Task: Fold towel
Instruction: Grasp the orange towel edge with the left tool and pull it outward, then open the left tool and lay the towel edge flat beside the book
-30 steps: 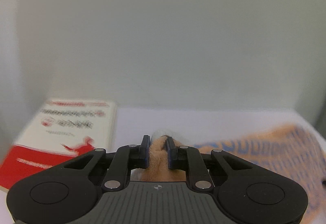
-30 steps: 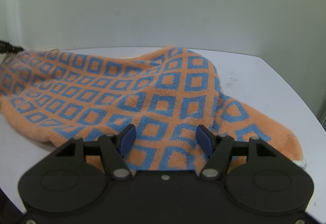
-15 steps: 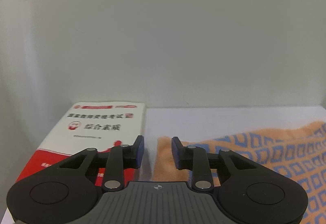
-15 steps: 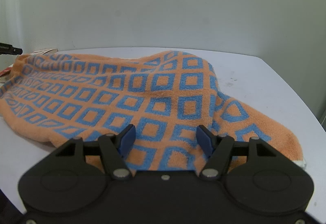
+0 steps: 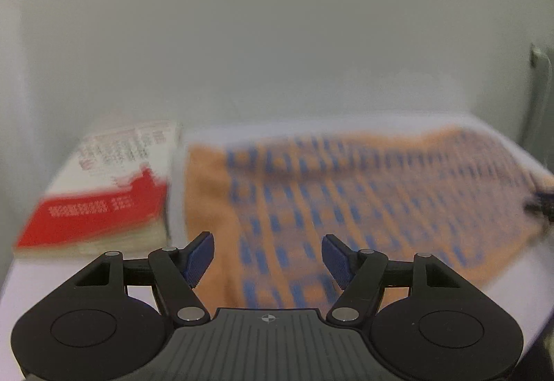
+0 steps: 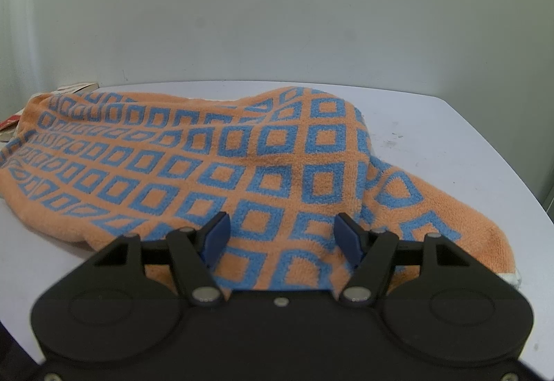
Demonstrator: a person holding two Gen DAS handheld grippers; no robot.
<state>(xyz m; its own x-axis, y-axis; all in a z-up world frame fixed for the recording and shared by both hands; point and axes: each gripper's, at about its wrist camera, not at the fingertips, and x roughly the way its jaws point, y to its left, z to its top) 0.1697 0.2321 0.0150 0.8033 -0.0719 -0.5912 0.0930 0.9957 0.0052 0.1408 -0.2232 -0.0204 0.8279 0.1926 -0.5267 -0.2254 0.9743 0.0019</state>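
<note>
The towel, orange with blue square outlines, lies spread across the white table, rumpled and humped near its middle, with one end trailing off toward the right edge of the tabletop, where a small white tag shows at its corner. In the left wrist view the same towel appears blurred, stretching from just in front of the gripper out to the right.

The right gripper sits low over the near edge of the towel with its jaws spread wide and nothing between them; the blue pads stand apart above the cloth. The left gripper is likewise wide open and holds nothing, its fingers apart over the towel's left end.

Just beside that left end lies a red and white book, flat on the table, its cover blurred. A plain pale wall rises behind the table
</note>
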